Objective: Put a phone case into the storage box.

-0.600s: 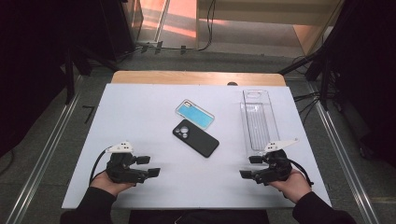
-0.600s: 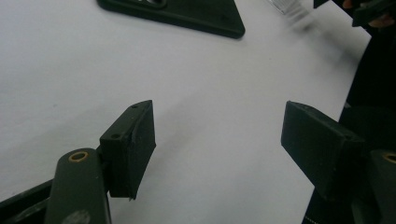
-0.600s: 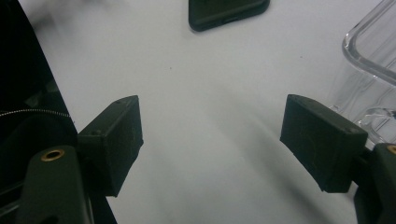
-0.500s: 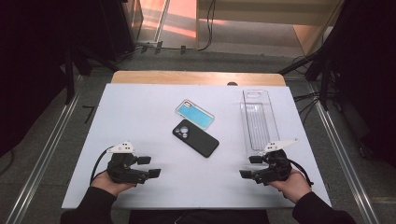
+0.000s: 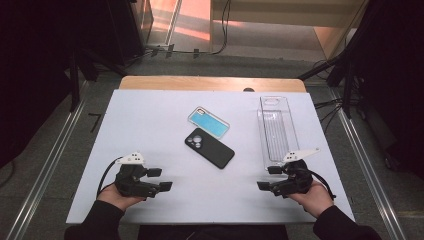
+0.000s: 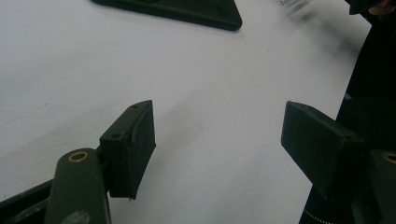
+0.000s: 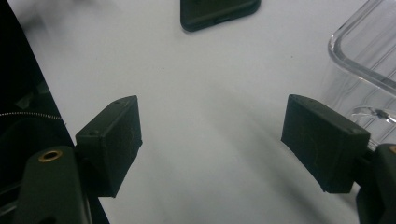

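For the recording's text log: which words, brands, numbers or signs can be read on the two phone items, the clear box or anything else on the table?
None can be read.
Black phone case with camera cut-out: no print visible.
Blue phone case with pale rim: no print visible.
Clear plastic oblong box: no label visible.
White table top: blank.

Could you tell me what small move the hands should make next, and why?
Probably bring the left gripper forward toward the black phone. Both it and the right gripper are open with nothing between the jaws, low near the table's front edge, and the phone lies untouched beside the blue case and the clear box.
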`<action>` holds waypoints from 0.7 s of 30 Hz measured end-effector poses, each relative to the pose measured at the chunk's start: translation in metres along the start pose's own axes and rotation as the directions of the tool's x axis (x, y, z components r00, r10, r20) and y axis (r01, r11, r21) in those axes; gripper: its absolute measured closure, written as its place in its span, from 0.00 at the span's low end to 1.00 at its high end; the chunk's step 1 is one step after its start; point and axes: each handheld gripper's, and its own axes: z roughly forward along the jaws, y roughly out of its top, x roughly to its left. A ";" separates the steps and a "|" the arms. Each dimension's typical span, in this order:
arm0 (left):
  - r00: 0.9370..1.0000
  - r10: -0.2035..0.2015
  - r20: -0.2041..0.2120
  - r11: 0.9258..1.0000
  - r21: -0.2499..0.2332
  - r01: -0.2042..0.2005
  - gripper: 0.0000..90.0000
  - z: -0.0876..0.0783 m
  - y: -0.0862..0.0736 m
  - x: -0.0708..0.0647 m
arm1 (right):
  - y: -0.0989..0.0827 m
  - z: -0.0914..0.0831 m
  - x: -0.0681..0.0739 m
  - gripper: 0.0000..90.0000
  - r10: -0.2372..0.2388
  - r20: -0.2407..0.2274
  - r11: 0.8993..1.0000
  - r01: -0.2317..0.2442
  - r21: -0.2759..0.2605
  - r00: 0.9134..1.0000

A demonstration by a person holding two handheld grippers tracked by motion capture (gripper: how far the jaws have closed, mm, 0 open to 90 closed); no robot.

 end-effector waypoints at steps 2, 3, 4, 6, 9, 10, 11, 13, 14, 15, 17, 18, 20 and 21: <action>1.000 0.000 0.001 1.000 0.002 0.000 0.29 0.000 0.000 0.000 | 0.000 0.000 0.000 0.20 0.001 0.001 1.000 -0.001 0.000 1.000; 1.000 0.000 0.002 1.000 0.002 0.000 0.29 0.000 0.000 0.000 | 0.000 0.000 0.000 0.20 0.000 0.003 1.000 0.000 0.001 1.000; 1.000 0.000 0.003 1.000 0.004 0.000 0.29 0.000 0.000 0.000 | 0.000 0.000 0.000 0.20 0.001 0.000 1.000 -0.001 0.001 1.000; 1.000 -0.004 0.005 1.000 0.005 0.004 0.29 0.000 0.000 0.000 | 0.000 0.000 0.000 0.20 0.000 0.001 1.000 0.000 0.000 1.000; 1.000 -0.004 0.007 1.000 0.014 0.004 0.29 0.000 0.000 0.000 | 0.000 0.000 0.000 0.20 0.004 0.000 1.000 -0.004 0.004 1.000; 1.000 -0.003 0.007 1.000 0.014 0.003 0.29 0.000 0.000 0.000 | 0.000 0.000 0.000 0.20 0.005 -0.001 1.000 -0.005 0.004 1.000; 1.000 -0.004 0.008 1.000 0.013 0.004 0.29 0.001 0.000 0.000 | 0.000 0.000 0.000 0.20 0.005 0.001 1.000 -0.005 0.004 1.000; 1.000 -0.005 0.009 1.000 0.013 0.004 0.29 0.001 0.000 0.000 | 0.000 0.000 0.000 0.20 0.001 0.001 1.000 -0.001 0.002 1.000; 1.000 -0.005 0.008 1.000 0.014 0.005 0.29 0.001 0.000 0.000 | 0.000 0.000 0.000 0.20 0.000 0.001 1.000 0.000 0.002 1.000; 1.000 -0.005 0.008 1.000 0.014 0.005 0.29 0.001 0.000 0.000 | 0.000 0.000 0.000 0.20 0.000 0.001 1.000 0.000 0.002 1.000; 1.000 -0.004 0.010 1.000 0.016 0.003 0.29 0.001 0.000 0.000 | 0.000 0.000 0.000 0.20 0.002 0.001 1.000 -0.002 0.003 1.000; 1.000 -0.004 0.010 1.000 0.015 0.004 0.29 0.001 0.000 0.000 | 0.000 0.000 0.000 0.20 0.005 0.002 1.000 -0.005 0.005 1.000; 1.000 -0.006 0.008 1.000 0.014 0.005 0.29 0.001 0.000 0.000 | 0.000 0.000 0.000 0.20 0.004 0.001 1.000 -0.004 0.006 1.000; 1.000 -0.006 0.011 1.000 0.014 0.006 0.29 0.001 0.000 0.000 | 0.000 0.000 0.000 0.20 0.005 0.000 1.000 -0.005 0.006 1.000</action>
